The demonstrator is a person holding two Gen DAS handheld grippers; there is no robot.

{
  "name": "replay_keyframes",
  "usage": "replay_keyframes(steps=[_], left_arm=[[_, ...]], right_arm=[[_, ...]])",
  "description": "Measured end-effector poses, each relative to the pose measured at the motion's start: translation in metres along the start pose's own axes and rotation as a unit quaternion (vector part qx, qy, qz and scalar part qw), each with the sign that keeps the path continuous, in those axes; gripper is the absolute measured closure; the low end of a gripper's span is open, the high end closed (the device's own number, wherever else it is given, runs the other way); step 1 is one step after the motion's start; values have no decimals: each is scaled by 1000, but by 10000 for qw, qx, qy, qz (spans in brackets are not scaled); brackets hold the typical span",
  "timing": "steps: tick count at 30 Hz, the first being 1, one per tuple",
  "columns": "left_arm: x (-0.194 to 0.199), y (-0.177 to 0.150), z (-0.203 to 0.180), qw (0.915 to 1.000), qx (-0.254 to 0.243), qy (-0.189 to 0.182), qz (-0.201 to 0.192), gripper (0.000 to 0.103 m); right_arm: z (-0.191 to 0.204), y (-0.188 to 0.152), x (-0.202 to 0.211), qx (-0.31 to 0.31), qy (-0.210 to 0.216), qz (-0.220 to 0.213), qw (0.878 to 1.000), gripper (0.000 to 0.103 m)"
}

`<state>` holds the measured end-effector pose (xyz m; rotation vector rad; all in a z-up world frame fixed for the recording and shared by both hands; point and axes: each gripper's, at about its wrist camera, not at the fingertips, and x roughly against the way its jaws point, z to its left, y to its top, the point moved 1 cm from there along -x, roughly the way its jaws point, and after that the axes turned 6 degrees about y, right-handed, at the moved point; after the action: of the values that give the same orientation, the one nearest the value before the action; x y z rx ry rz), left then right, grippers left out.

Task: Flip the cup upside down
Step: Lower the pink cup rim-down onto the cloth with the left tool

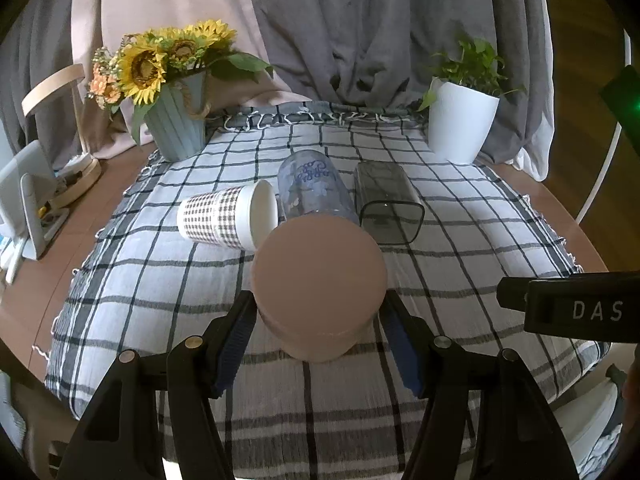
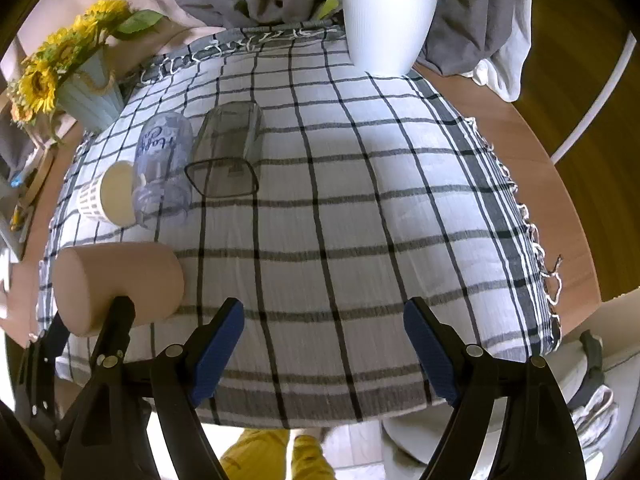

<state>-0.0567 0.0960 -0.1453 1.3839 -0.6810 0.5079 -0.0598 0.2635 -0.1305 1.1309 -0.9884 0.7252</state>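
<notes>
Left gripper clamps pink cup mid-wall, seemingly light, rigid, smooth; right gripper wide, empty.

The pink cup hides its own mouth in the left wrist view, and it covers the near end of the printed clear cup. The sunflower pot is cut by the right wrist view's left edge. Print on the clear cup is too blurred to read.

table — checked cloth over it | wooden lamp base on bare wood;
</notes>
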Motion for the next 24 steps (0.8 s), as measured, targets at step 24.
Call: replay_keyframes(steps=[24], left_arm=[[-5, 8, 8, 9999, -55, -56, 96, 23]], right_arm=[[7, 1, -1, -131, -102, 77, 9998, 21]])
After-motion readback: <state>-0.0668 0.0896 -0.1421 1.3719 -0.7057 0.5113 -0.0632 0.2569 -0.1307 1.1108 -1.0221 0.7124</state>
